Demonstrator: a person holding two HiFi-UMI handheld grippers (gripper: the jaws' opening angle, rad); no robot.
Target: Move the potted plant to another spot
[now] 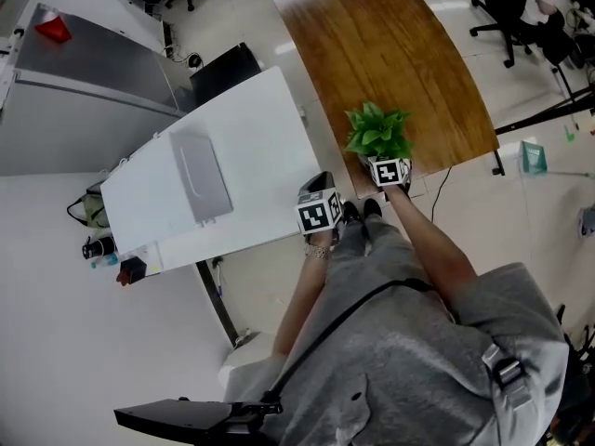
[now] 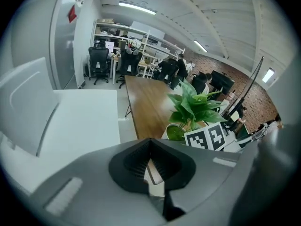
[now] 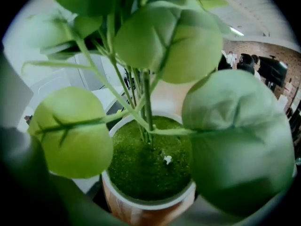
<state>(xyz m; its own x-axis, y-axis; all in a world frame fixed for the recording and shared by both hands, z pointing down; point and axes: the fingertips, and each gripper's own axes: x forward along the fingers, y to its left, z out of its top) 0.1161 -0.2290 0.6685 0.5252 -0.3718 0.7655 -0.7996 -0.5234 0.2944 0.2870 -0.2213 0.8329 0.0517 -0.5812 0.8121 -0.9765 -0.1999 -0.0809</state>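
Right gripper view is filled by the plant [image 3: 155, 41]: round green leaves on thin stems rise from green moss [image 3: 150, 168] in a pot [image 3: 141, 210] with a white rim and a wood-coloured wall. The right gripper [image 1: 387, 165] is clamped on that pot, its blurred jaws lying against the wall on the left and the right. In the head view the plant stands upright at the near end of the wooden table [image 1: 390, 54], close to its edge; whether the pot rests on the top or hangs just above it cannot be told. The left gripper [image 1: 319, 198] is held just beside the right one, near the corner of the white table [image 1: 251, 128]. Left gripper view shows its jaws brought together with nothing between them; beyond them are the plant and the right gripper's marker cube [image 2: 210, 136], with the wooden table running away behind. A flat grey box [image 1: 201, 175] lies on the white table
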